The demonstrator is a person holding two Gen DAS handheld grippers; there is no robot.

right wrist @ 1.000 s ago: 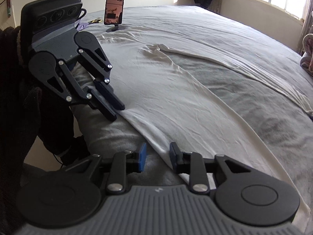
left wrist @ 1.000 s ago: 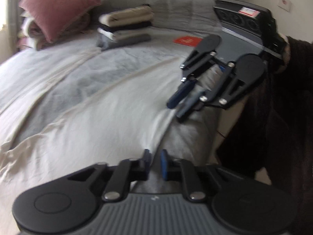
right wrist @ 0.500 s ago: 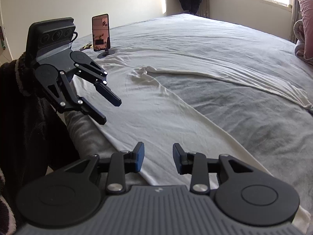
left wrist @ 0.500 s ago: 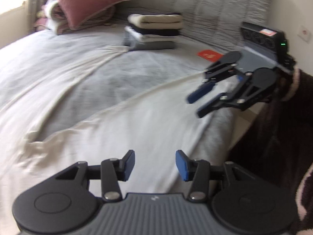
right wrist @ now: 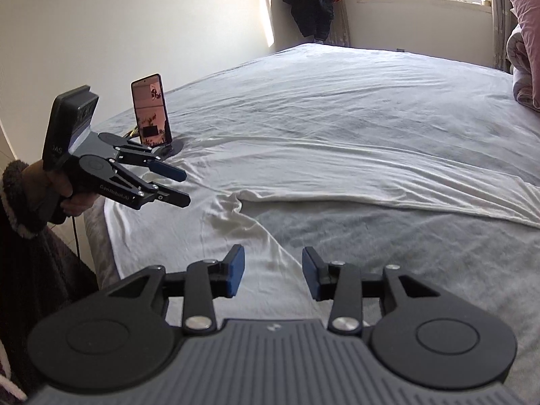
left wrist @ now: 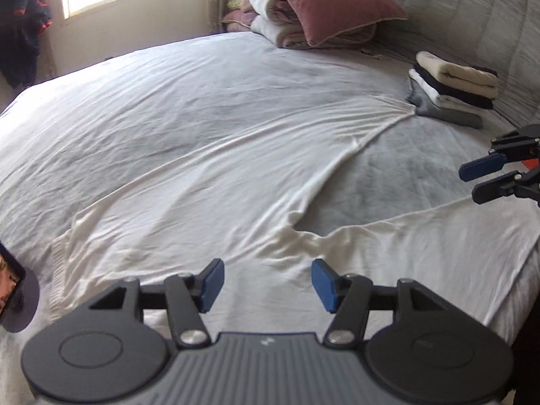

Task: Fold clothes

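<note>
A large white garment (left wrist: 209,182), seemingly a pair of long leggings or thin trousers, is spread flat on the grey bed (left wrist: 415,168). Its waist end lies at the near edge of the mattress, and its two legs run away from that edge, diverging across the bed, so the long axis points away from both grippers. One leg tip is seen reaching the stack of folded clothes (left wrist: 452,87) by the headboard.

The left gripper (left wrist: 266,281) is held above the waist part, jaws opening, with nothing between the blue pads (left wrist: 211,285). The right gripper (right wrist: 270,271) is held over the crotch and the bare grey patch between the legs, jaws likewise opening and empty. Neither pad is seen touching cloth.

The waist edge is judged nearest to both hands, each gripper standing near one side of it. Plenty of open bed is left beyond for a fold away from the edge. A phone (right wrist: 151,109) on a stand sits beside the garment's left side, and pillows (left wrist: 324,3) are piled in the far corner, well apart.
</note>
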